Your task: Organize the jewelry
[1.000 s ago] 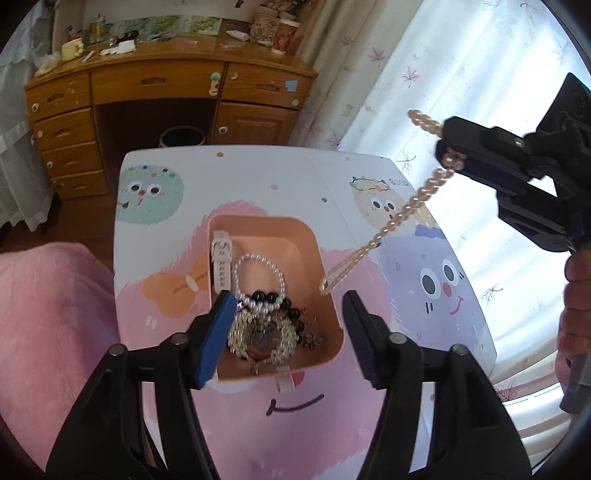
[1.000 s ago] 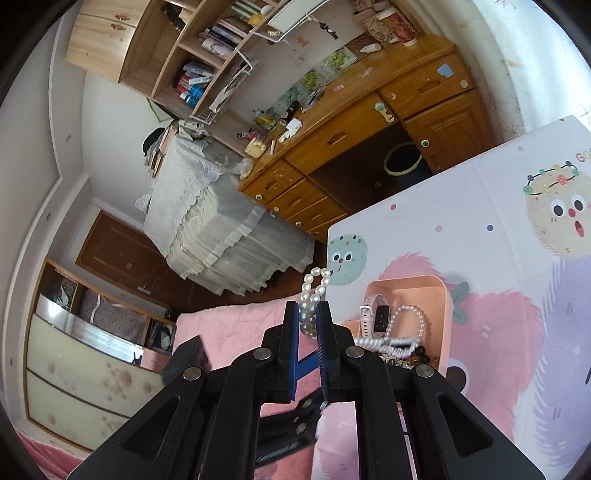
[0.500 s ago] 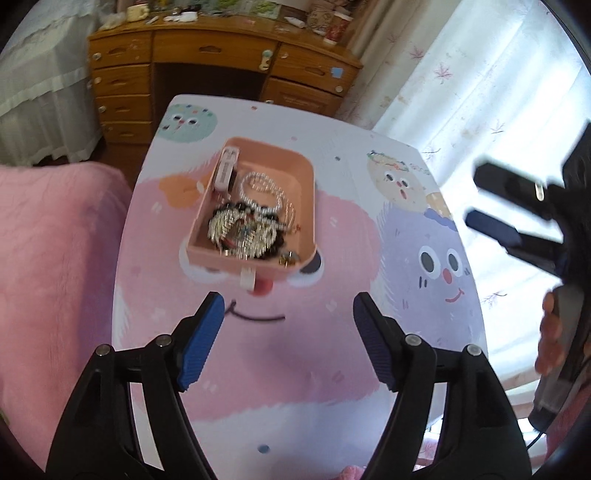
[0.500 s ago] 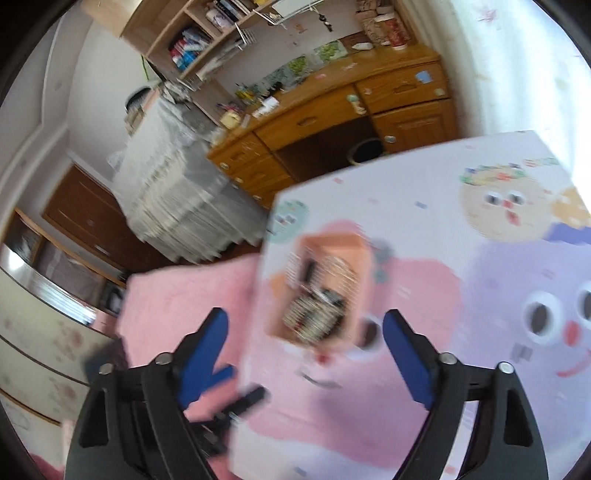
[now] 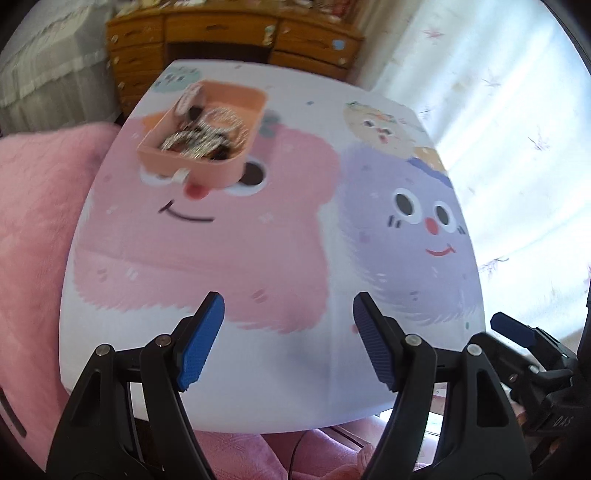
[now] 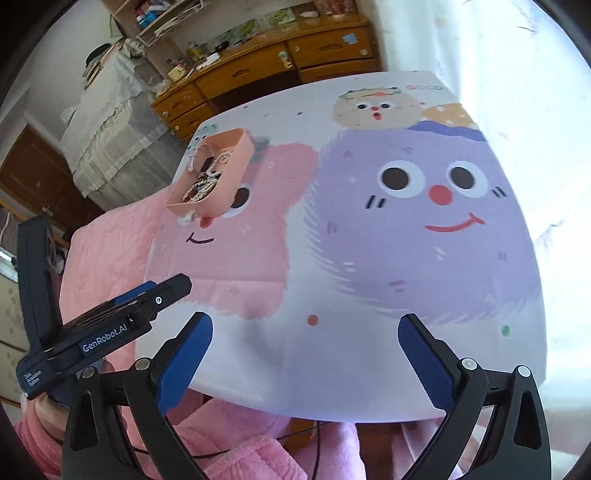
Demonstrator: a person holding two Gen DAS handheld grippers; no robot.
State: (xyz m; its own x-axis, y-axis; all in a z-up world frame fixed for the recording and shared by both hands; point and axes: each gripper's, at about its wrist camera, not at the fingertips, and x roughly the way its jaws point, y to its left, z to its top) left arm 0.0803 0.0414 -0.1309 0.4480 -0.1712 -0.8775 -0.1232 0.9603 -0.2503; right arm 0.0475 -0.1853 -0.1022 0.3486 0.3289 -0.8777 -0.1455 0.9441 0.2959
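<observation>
A peach tray (image 5: pixel 221 168) holding a tangled pile of jewelry (image 5: pixel 201 136) sits on the far left part of the cartoon-printed table (image 5: pixel 280 258). My left gripper (image 5: pixel 288 306) hovers over the table's near edge, open, with nothing between its blue pads. In the right wrist view the tray (image 6: pixel 225 184) and its jewelry (image 6: pixel 201 184) lie far ahead to the left. My right gripper (image 6: pixel 304 321) is over the near edge too. Its jaws are opening wide and hold nothing. The left gripper (image 6: pixel 147 299) shows at that view's left side.
A wooden desk with drawers (image 5: pixel 229 33) stands behind the table. A pink blanket (image 5: pixel 33 221) lies along the left side and a bright curtain (image 5: pixel 517 110) hangs on the right. A bed with a white lace cover (image 6: pixel 110 140) stands further left.
Both grippers have drawn back from the tray to the table's near edge. The right gripper, earlier shut on a pearl strand, has opened and the strand is no longer in it.
</observation>
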